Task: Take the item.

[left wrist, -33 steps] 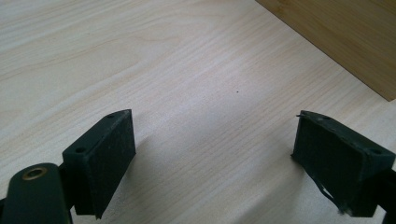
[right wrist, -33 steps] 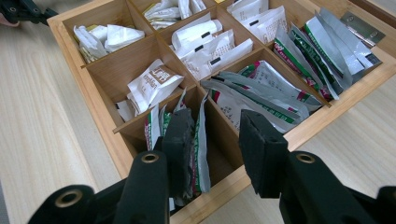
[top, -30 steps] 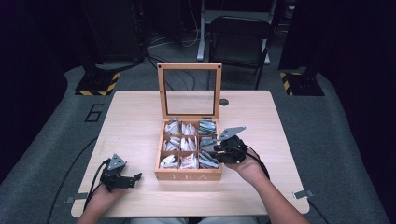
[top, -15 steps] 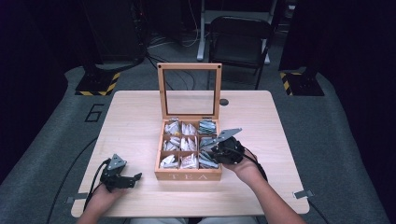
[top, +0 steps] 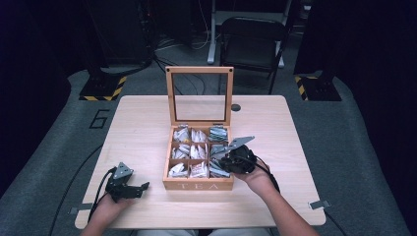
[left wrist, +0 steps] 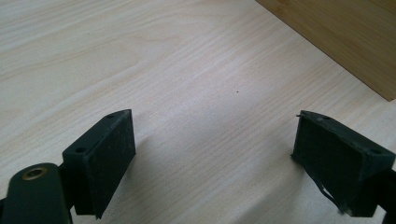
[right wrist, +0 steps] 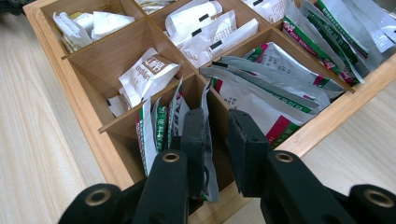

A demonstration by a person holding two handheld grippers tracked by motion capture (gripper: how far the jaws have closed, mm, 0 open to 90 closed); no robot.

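Observation:
A wooden tea box (top: 199, 186) stands mid-table with its glass lid (top: 199, 93) upright. Its compartments hold several tea packets. My right gripper (top: 222, 163) dips into the front right compartment. In the right gripper view its jaws (right wrist: 215, 116) stand narrow and have just been closing. A silver packet (right wrist: 208, 105) rises between them against the left pad, with a dark gap to the right pad. Green and white packets (right wrist: 159, 123) stand just left of it. My left gripper (top: 141, 189) rests open on the bare table, left of the box, with nothing between its fingers (left wrist: 109, 149).
The box corner (left wrist: 355, 42) lies ahead and to the right of the left gripper. A small dark disc (top: 236, 107) sits on the table behind the box. A black chair (top: 253, 44) stands beyond the far edge. Cables trail off the table's front.
The right gripper has sunk slightly toward the front right compartment. The left gripper has stayed where it was.

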